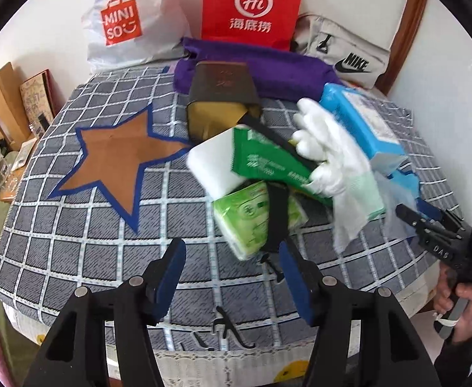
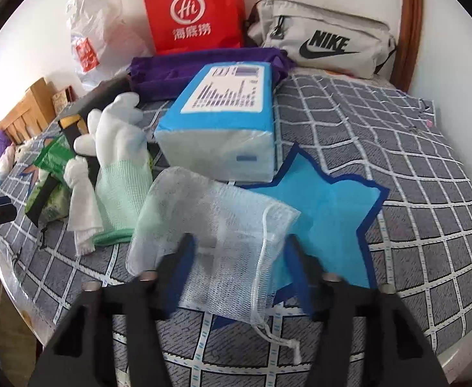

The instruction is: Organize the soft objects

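From the left wrist view, the left gripper (image 1: 232,277) hangs spread and empty over the checked bed (image 1: 74,225), with the green tissue pack (image 1: 252,222) just beyond its fingertips and the brown star (image 1: 119,158) lying clear to the left. From the right wrist view, the right gripper (image 2: 239,274) stands spread around the white mesh pouch (image 2: 210,235) without pinching it. Closing may catch only 1 loose layer or the drawstring, the blue tissue pack (image 2: 219,122) crowds the blue star (image 2: 329,222), and open bed lies only to the right.

Left gripper (image 1: 232,277) angled down, jaws apart, right gripper (image 2: 239,277) likewise, hand (image 1: 458,303) gripping its handle
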`<state>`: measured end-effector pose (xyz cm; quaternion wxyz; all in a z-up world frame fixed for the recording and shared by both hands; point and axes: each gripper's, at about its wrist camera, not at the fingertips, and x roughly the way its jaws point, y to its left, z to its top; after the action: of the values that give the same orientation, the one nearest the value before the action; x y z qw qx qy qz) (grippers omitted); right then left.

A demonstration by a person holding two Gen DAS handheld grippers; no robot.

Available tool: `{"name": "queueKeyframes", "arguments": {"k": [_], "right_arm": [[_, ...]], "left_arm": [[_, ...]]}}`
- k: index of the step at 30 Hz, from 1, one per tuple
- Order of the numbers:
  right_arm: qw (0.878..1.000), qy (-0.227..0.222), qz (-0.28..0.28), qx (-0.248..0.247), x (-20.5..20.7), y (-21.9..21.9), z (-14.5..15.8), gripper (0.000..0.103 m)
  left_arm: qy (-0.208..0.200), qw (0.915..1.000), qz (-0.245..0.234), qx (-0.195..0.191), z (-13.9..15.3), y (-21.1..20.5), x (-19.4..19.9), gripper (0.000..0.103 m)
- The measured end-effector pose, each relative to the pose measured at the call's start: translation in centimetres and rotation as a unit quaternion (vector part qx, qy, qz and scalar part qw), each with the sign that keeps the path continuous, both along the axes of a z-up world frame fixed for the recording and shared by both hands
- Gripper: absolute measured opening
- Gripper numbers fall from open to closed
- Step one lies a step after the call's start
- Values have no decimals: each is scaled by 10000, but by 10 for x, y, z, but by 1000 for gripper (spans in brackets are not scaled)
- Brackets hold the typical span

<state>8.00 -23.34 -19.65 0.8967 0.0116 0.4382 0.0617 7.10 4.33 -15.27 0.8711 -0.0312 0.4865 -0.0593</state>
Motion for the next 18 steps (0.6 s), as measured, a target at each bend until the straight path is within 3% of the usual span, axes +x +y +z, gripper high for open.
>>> {"name": "queueKeyframes", "arguments": {"k": [2,5,8,12,15,18], "right_arm": [[10000,9,-35,31,2,-1,0,80],[9998,211,9,0,11,5,-9,82],[9991,219,131,-345,15,19,-16,90],[9991,176,209,-328,14,19,-19,90],[9987,118,319,-373,9,17,-18,82],[9982,43,467,-369,5,19,-16,64]], "left_arm": [[-33,9999,-117,-96,1,-8,1,58],[-43,9997,-247,0,-4,-22,2,58],[21,9992,-376,101,-11,-37,6,58],[42,9991,-308,283,-20,-43,14,49],[77,9993,-268,263,-26,-41,21,40],[41,9984,-359,423,-29,-46,23,30]]}}
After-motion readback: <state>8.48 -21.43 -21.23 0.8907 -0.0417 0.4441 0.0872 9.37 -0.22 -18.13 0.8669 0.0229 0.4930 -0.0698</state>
